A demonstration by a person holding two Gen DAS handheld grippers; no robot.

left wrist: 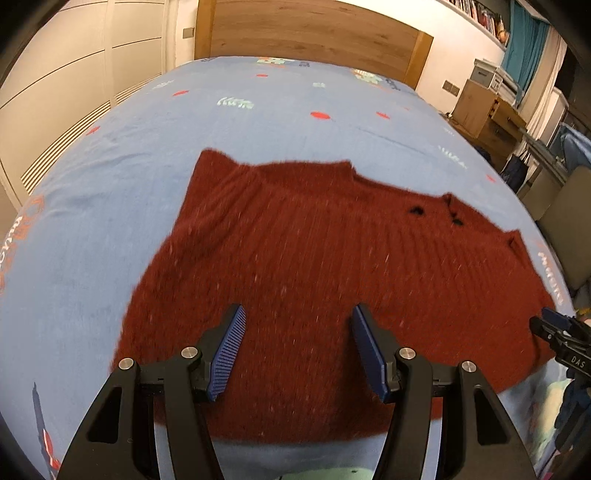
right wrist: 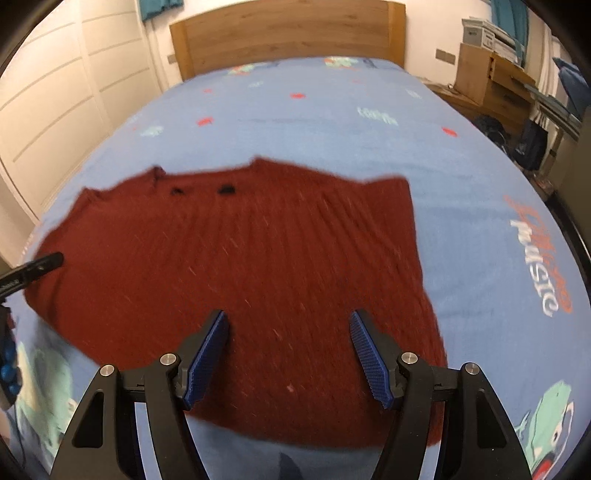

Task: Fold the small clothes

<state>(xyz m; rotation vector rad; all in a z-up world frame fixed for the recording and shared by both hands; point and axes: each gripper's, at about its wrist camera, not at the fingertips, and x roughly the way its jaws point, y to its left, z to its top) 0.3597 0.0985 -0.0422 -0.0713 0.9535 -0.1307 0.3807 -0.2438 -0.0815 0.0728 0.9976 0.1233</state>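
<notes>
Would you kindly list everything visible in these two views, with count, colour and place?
Knit garment: one, dark red, spread flat on the bed, two dark spots near its far edge.
Bedsheet: one, light blue with red and green prints, covering the bed.
Headboard: one, brown wood, at the far end.
Wardrobe doors: cream, left wall.
Wooden desk: one, brown, far right.
Curtain: teal, upper right.
Left tool: one, black with blue pads, open above the garment's near part.
Right tool: same colours, open above the garment.

Both wrist cameras look steeply down from close above the bed (left wrist: pixel 110 155), facing its headboard (right wrist: pixel 288 33); both share the red sweater (left wrist: pixel 314 258).
</notes>
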